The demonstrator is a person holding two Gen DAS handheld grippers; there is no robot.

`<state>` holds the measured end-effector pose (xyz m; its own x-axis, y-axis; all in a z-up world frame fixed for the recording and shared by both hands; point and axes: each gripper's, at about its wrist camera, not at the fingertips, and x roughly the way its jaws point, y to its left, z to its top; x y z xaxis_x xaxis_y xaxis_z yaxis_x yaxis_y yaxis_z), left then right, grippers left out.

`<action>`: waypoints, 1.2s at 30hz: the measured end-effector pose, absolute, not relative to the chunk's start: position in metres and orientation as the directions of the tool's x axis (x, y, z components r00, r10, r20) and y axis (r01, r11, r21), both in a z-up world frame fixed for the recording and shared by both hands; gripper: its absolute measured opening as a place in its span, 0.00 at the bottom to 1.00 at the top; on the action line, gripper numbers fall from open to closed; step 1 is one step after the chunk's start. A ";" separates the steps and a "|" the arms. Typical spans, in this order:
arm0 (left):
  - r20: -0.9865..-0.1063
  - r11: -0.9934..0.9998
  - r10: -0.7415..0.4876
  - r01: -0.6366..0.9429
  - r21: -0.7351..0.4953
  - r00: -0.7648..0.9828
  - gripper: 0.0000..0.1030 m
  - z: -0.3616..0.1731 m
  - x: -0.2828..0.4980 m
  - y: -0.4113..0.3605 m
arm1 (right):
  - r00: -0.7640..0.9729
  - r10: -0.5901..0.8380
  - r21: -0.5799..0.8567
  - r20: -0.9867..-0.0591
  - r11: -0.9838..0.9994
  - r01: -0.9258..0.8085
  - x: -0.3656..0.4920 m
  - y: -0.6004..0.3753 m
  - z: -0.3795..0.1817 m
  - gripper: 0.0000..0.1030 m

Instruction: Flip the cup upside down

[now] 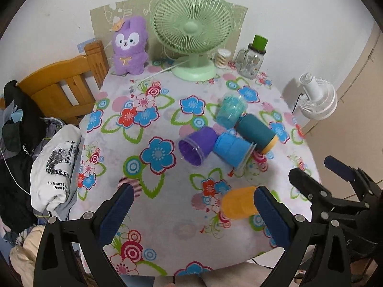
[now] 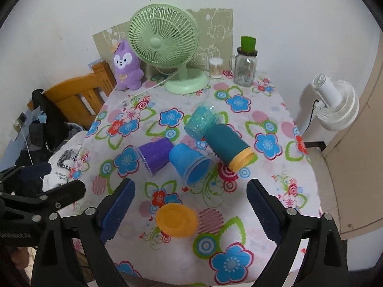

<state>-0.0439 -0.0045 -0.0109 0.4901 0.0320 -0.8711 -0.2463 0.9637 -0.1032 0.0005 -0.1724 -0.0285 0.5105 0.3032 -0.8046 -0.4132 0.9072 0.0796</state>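
The table [image 2: 275,227] has a flowery cloth. Five cups lie mid-frame: orange cup [image 2: 176,220], purple cup [image 2: 154,156], blue cup [image 2: 190,165]. A green fan [image 2: 167,47] stands at the top.

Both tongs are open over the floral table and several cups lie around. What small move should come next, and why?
Probably lower the right tongs toward the orange cup. It sits nearest, apart from the cluster of purple, blue and teal cups lying on their sides, and lies between the open right fingers, ungrasped.
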 end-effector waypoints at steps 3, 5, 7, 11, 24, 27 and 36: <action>-0.860 0.963 0.071 -0.259 -0.073 0.506 1.00 0.002 -0.047 -0.010 | 0.516 0.296 0.070 -0.803 0.908 -0.413 -0.002 -0.176 -0.019 0.96; -0.851 0.966 0.082 -0.252 -0.061 0.519 1.00 0.010 -0.048 -0.015 | 0.525 0.295 0.060 -0.798 0.907 -0.417 -0.005 -0.178 -0.012 0.96; -0.845 0.968 0.081 -0.245 -0.060 0.528 1.00 0.016 -0.050 -0.019 | 0.536 0.285 0.043 -0.795 0.907 -0.419 -0.007 -0.180 -0.007 0.96; -0.832 0.971 0.087 -0.234 -0.052 0.547 1.00 0.025 -0.055 -0.025 | 0.553 0.267 0.014 -0.789 0.908 -0.418 -0.012 -0.186 0.005 0.96; -0.784 0.968 0.081 -0.235 -0.084 0.616 1.00 0.053 -0.068 -0.028 | 0.608 0.277 0.028 -0.744 0.922 -0.386 -0.022 -0.195 0.037 0.96; -0.776 0.970 0.099 -0.236 -0.065 0.623 1.00 0.054 -0.069 -0.029 | 0.615 0.273 0.021 -0.740 0.923 -0.384 -0.023 -0.193 0.038 0.96; -0.772 0.971 0.101 -0.231 -0.061 0.628 1.00 0.055 -0.069 -0.028 | 0.609 0.270 0.019 -0.746 0.923 -0.385 -0.022 -0.190 0.035 0.96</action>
